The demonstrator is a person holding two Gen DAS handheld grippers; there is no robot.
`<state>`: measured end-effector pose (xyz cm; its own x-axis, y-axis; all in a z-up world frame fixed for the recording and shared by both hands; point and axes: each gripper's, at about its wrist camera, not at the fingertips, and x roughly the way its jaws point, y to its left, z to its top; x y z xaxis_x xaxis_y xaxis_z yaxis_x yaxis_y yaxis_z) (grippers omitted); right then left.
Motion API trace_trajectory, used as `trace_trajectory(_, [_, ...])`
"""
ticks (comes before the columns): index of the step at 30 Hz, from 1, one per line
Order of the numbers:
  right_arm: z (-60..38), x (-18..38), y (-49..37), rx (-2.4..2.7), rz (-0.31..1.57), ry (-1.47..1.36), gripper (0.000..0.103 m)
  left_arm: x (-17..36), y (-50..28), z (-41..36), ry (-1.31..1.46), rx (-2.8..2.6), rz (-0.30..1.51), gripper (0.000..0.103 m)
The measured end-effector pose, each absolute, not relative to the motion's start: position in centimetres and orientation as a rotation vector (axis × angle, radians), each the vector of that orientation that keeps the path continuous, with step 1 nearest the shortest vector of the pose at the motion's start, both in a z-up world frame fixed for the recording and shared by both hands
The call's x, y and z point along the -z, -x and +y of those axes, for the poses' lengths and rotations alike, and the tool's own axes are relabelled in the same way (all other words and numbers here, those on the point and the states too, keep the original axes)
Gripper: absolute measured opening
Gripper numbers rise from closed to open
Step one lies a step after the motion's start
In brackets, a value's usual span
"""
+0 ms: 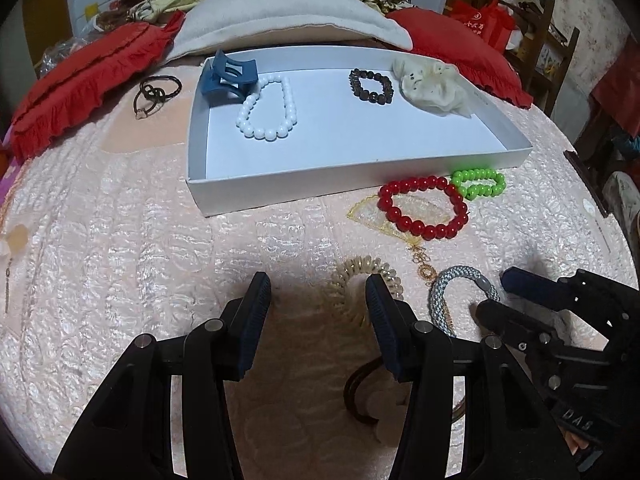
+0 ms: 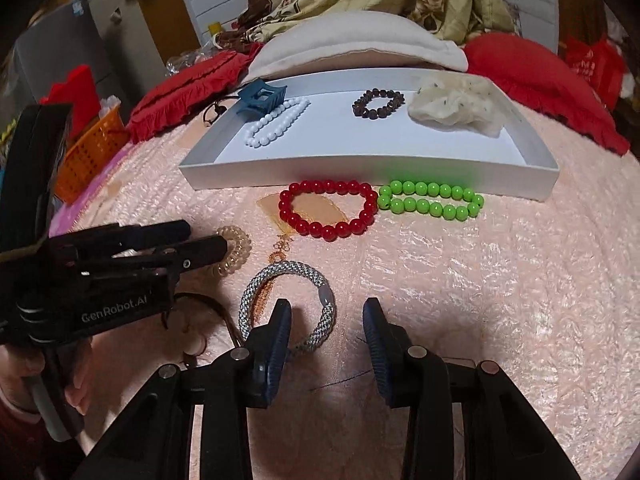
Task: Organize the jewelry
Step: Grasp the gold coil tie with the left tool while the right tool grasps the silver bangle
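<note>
A white tray on the pink bedspread holds a blue hair claw, a white bead bracelet, a dark bead bracelet and a cream scrunchie. In front of it lie a red bead bracelet, a green bead bracelet, a silver-blue woven bangle, a beige spiral hair tie and a gold chain. My left gripper is open, its right finger over the spiral tie. My right gripper is open, its left finger on the bangle's near edge.
Red pillows and a white cushion lie behind the tray. Black hair ties lie left of the tray. An orange basket stands at the bed's left. A brown hair hoop lies under my left gripper.
</note>
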<state>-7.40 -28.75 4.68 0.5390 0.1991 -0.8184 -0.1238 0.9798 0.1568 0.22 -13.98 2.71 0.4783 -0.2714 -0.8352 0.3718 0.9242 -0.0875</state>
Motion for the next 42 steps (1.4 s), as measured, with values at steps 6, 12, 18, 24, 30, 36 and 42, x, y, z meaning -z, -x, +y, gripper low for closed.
trace_trajectory(6, [-28.0,-4.6,7.6,-0.160,0.973,-0.024,0.037,-2.5,0.0,-14.5,-0.159,0.393,0.972,0.049])
trace_trajectory(12, [-27.7,-4.5,8.0,-0.144,0.947,0.001,0.037,-2.7,0.2,-15.0,-0.183,0.383,0.962,0.014])
trace_trajectory(18, [-28.5,-4.6,8.1,-0.156,0.940,-0.057,0.007,-3.1,1.0,-15.2,-0.179,0.397,0.976,0.009])
trace_trajectory(24, [-29.9,-5.7,8.8,-0.167,0.928,-0.144,0.007,-5.4,2.8,-13.6,-0.131,0.409,0.937,0.009])
trace_trajectory(30, [-29.7,-8.6,9.9,-0.187,0.868,-0.144,0.007,-8.0,4.1,-12.0,-0.090,0.412,0.891,0.009])
trace_trajectory(36, [-29.5,-10.6,10.4,-0.191,0.835,-0.122,0.007,-10.4,4.6,-11.2,-0.071,0.421,0.851,0.009])
trace_trajectory(42, [-30.2,-12.1,9.6,-0.164,0.813,-0.100,0.006,-11.6,3.6,-10.7,-0.065,0.416,0.842,0.009])
